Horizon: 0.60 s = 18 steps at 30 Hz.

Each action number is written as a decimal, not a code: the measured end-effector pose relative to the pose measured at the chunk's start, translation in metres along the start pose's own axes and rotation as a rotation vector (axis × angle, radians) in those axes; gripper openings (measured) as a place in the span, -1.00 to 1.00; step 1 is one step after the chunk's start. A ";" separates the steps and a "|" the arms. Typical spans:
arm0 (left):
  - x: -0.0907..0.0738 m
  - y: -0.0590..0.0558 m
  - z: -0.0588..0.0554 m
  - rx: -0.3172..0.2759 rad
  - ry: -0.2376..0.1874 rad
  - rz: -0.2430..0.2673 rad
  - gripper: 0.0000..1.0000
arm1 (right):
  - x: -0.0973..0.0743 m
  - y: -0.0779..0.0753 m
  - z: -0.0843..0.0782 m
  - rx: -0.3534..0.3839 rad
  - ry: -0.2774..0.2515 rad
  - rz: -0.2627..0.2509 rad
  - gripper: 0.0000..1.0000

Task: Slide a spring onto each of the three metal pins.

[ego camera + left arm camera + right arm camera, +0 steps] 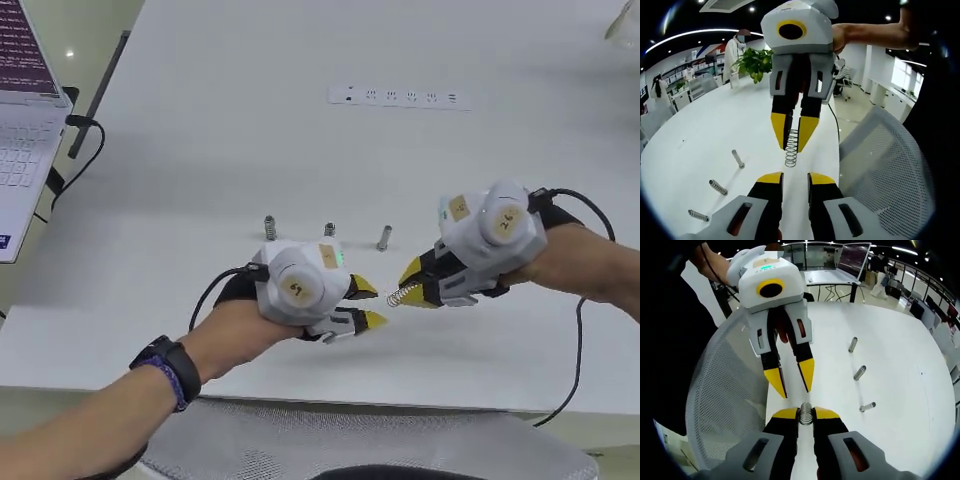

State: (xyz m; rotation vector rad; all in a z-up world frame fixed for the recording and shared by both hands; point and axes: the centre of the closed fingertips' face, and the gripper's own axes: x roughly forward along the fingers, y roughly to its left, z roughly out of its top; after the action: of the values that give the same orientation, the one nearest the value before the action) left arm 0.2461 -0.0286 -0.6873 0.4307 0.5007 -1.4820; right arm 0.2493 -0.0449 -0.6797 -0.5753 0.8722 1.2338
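Three metal pins stand in a row on the white table. The left pin and the middle pin each wear a spring; the right pin is bare. My right gripper is shut on a small spring that sticks out toward the left. That spring sits pinched between its yellow tips. My left gripper is open and faces it, a short way from the spring's free end. Both grippers hover near the table's front edge, in front of the pins.
A laptop lies at the left edge, with a black cable beside it. A white power strip sits at the back. A grey mesh chair is below the front edge.
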 end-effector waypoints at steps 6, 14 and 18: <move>-0.012 0.009 -0.005 -0.036 -0.008 0.035 -0.69 | -0.002 -0.006 -0.008 0.005 0.017 -0.014 -0.85; -0.031 0.021 -0.014 -0.084 -0.018 0.093 -0.60 | -0.004 -0.015 -0.019 0.028 0.040 -0.036 -0.85; -0.040 0.026 -0.016 -0.099 -0.022 0.116 -0.58 | -0.004 -0.019 -0.021 0.038 0.044 -0.044 -0.85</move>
State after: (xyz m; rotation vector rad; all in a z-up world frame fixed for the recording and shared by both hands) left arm 0.2699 0.0144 -0.6792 0.3587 0.5209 -1.3434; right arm 0.2621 -0.0691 -0.6898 -0.5899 0.9132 1.1660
